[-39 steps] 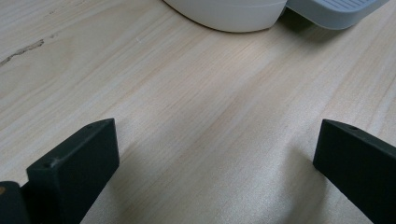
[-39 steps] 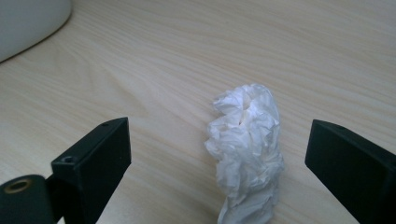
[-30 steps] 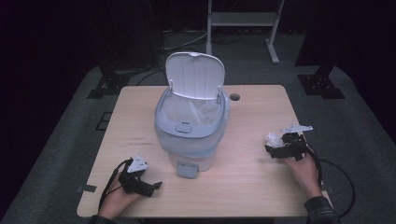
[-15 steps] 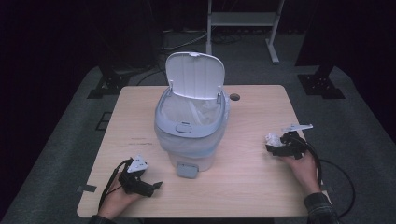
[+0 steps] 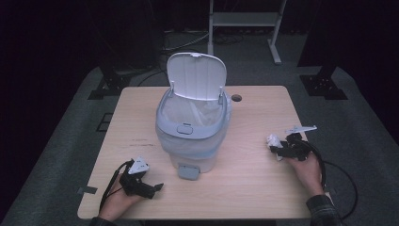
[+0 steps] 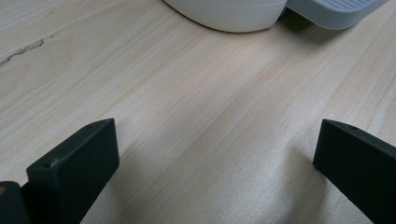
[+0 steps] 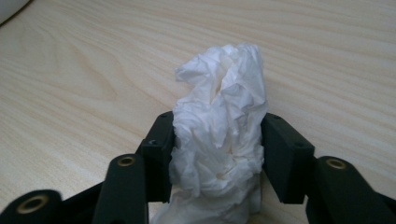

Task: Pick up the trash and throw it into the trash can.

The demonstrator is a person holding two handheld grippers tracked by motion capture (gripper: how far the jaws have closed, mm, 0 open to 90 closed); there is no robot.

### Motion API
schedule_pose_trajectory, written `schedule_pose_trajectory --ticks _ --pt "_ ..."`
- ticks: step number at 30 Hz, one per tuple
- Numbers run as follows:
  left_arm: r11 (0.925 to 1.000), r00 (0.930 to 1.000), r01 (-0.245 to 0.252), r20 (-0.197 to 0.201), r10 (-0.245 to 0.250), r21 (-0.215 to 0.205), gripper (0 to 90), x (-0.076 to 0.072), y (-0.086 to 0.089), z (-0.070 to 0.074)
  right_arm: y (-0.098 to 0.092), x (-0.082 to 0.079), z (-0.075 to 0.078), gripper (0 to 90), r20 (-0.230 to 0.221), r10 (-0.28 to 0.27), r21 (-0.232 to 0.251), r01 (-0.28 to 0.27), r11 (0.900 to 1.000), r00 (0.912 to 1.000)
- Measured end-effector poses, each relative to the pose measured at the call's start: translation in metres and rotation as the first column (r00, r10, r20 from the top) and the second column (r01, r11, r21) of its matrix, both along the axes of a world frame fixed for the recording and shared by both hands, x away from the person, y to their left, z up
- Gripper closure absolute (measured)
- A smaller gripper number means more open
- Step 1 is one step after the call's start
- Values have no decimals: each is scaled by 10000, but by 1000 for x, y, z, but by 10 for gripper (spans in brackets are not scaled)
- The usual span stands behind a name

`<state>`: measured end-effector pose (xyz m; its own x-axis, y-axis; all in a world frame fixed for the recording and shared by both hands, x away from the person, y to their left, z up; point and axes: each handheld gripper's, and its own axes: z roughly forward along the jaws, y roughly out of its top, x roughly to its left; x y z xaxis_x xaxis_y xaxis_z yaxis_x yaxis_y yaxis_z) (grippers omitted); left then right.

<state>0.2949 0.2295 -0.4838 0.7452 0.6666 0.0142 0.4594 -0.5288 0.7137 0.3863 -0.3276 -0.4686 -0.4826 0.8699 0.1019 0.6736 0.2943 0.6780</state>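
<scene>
One crumpled white tissue [image 7: 219, 135] sits clamped in my right tongs [image 7: 217, 154], low over the surface [image 5: 244, 183] right of the bin [image 5: 193, 127]. My left tongs [image 6: 215, 163] gape apart. No writing is legible.

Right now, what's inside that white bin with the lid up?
The bin holds a thin, pale liner bag folded over its rim. Its bottom is hidden by the front wall, so any contents cannot be seen.

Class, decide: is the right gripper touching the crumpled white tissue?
Touching. The right gripper view shows the right gripper with both black jaws pressed against the crumpled white tissue.
</scene>
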Motion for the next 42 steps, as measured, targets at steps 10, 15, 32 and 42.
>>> schedule_pose_trajectory --ticks 10,15,32,42 --pt "10000 10000 3 3 -3 5 0 0 0 0 -1 -3 3 563 -29 233 204 -233 9995 9997" --pt "10000 10000 3 3 -3 1 0 0 0 0 -1 -6 7 563 68 378 326 -380 9987 9993" --pt "10000 10000 28 0 -28 44 0 0 0 0 7 -16 24 563 443 1239 829 -1272 9884 9913" --pt "10000 10000 25 -7 -25 38 0 0 0 0 13 -21 40 563 810 1728 1216 -1818 9758 9816"
